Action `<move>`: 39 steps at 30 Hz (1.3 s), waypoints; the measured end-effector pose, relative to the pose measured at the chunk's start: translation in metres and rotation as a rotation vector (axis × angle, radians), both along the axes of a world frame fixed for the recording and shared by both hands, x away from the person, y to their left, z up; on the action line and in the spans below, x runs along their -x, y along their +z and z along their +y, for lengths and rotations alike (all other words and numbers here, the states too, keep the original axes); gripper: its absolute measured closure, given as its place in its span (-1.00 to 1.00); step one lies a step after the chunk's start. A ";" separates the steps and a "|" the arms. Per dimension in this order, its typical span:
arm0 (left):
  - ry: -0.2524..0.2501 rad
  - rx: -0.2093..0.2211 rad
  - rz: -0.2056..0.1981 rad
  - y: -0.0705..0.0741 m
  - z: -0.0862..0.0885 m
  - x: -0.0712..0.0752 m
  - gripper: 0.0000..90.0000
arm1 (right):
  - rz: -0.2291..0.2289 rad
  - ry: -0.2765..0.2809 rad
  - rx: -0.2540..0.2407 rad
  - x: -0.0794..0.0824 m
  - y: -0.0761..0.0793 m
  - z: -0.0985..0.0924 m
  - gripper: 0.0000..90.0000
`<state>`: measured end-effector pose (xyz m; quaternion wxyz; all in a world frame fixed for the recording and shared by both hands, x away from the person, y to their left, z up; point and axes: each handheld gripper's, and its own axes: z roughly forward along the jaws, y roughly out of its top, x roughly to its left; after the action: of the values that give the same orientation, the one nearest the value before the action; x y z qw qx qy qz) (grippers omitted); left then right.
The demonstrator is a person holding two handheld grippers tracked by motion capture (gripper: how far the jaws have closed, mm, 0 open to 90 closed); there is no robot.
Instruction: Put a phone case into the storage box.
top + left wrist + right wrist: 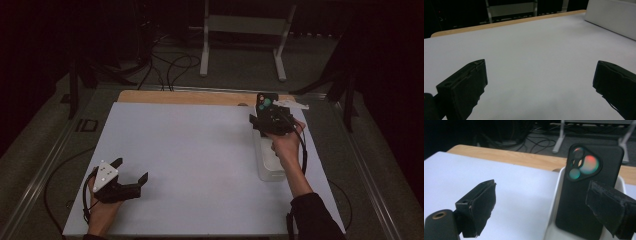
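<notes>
Your right gripper [267,117] sits at the far right of the table [200,150], over the far end of a white tray [270,167] — from the high view your hand and the gripper body hide most of what is below. In the right gripper view the jaws stand wide apart, released, and a black phone [586,195] stands upright in the tray [555,202], back side toward the camera, camera bump at the top with coloured lens reflections. The right jaw overlaps the phone's lower right edge in that view; I cannot tell if it touches. The phone's bottom edge is cut off by the frame. No brand or writing is readable on it.

Your right forearm, in a dark sleeve, reaches forward along the tray, wrist roughly straight, hand wrapped around the gripper from behind.

Your left gripper [131,175] rests low at the near left of the table, well apart from the tray, jaws pointing right and spread open — nothing between them in the left gripper view, just bare white surface [536,50]. The tray's side wall [611,17] is cut off at that view's top right.
</notes>
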<state>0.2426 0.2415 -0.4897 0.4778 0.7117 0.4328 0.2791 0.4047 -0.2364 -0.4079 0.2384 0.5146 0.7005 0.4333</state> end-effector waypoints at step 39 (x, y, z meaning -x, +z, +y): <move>-0.072 0.004 0.025 0.016 0.002 0.006 -1.00 | -0.186 0.187 0.007 0.138 -0.045 -0.004 -0.80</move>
<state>0.2366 0.2431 -0.4738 0.4835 0.7292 0.4135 0.2520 0.2667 -0.2405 -0.4533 0.2627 0.4035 0.7219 0.4970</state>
